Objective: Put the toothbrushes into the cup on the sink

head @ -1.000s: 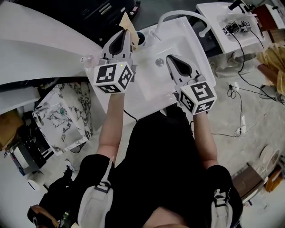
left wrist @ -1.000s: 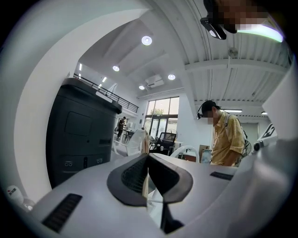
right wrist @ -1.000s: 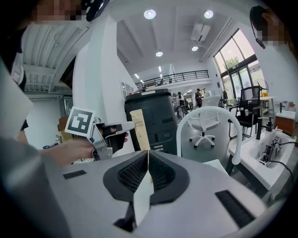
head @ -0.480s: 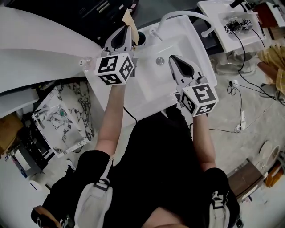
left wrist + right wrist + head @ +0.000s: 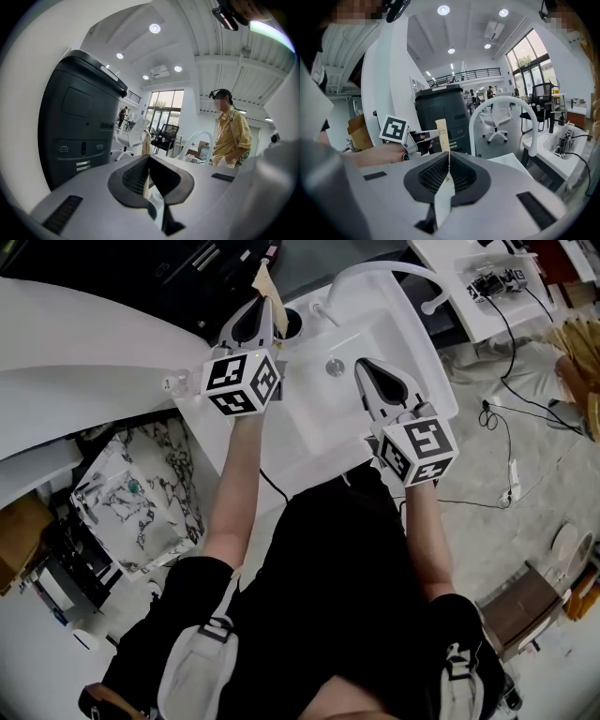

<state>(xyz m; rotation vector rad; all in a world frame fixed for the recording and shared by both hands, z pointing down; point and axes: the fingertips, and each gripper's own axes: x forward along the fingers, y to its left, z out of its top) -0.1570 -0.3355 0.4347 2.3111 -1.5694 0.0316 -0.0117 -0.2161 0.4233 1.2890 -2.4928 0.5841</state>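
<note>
My left gripper [image 5: 267, 302] is shut on a flat beige toothbrush [image 5: 265, 281] that sticks up past its fingertips. It hovers over the sink's back left corner, just left of the dark cup [image 5: 293, 322]. In the right gripper view the same toothbrush [image 5: 442, 135] stands upright in the left gripper [image 5: 423, 137]. In the left gripper view, the beige strip [image 5: 146, 143] shows between the shut jaws [image 5: 148, 158]. My right gripper [image 5: 362, 366] is shut with nothing in it, over the white sink basin [image 5: 361, 338] right of the drain [image 5: 335, 367]; its jaws [image 5: 449, 158] meet at the tips.
A white arched faucet [image 5: 380, 272] spans the sink's back. A large black machine [image 5: 79, 117] stands behind the sink. A second white unit with cables [image 5: 487, 287] is at the right. A marbled box [image 5: 131, 493] sits on the floor at the left. A person in a yellow shirt [image 5: 232, 136] stands nearby.
My left gripper has moved slightly farther toward the sink's back with the toothbrush still in it. The right gripper has hardly moved.
</note>
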